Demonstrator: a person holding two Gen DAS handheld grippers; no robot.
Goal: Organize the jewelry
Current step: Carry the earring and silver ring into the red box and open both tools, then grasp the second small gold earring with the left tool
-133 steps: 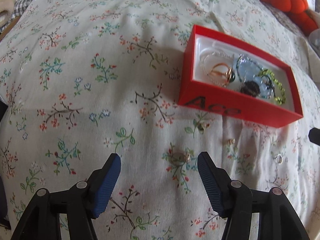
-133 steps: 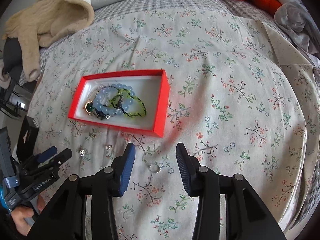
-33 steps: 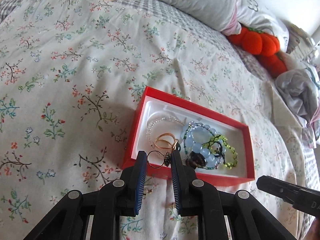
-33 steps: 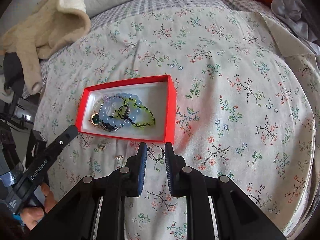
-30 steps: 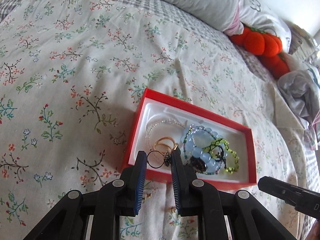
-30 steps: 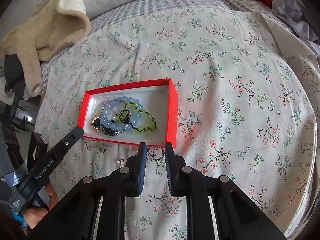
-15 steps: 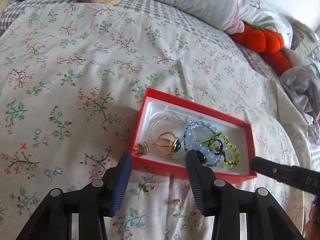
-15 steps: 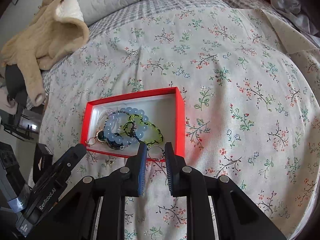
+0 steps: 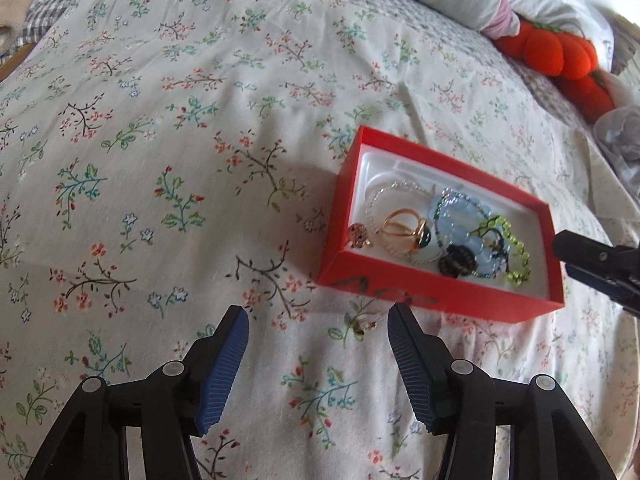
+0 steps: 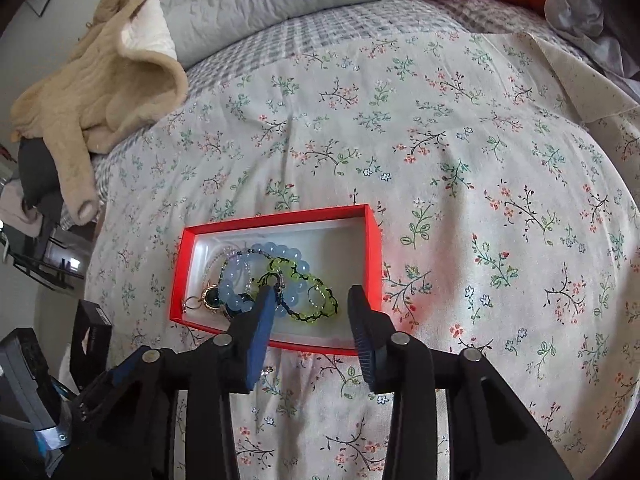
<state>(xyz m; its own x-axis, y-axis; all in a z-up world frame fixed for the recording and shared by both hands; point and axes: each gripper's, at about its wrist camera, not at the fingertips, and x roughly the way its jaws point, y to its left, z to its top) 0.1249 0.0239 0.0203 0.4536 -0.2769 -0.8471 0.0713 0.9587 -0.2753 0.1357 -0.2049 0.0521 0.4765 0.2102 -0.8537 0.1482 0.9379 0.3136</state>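
Note:
A red jewelry box (image 9: 436, 300) with a white lining lies on the floral bedspread; it also shows in the right wrist view (image 10: 372, 248). Inside are a blue bead bracelet (image 9: 464, 224), a green bead bracelet (image 10: 316, 288), a gold ring with a green stone (image 9: 404, 230), a clear bead bracelet and a small ring (image 9: 359, 234) in the near left corner. My left gripper (image 9: 318, 354) is open and empty, in front of the box. A small gold earring (image 9: 364, 326) lies on the bed between its fingers. My right gripper (image 10: 310, 330) is open over the box's near right part.
A beige sweater (image 10: 100, 84) and grey pillows (image 10: 260, 4) lie at the head of the bed. An orange plush pumpkin (image 9: 560, 52) sits at the far right. A small piece of jewelry (image 10: 266, 371) lies on the bedspread just in front of the box.
My left gripper opened, let its ring fall into the box's left corner and drew back. My right gripper moved over the box and opened; the ring it held is no longer between its fingers.

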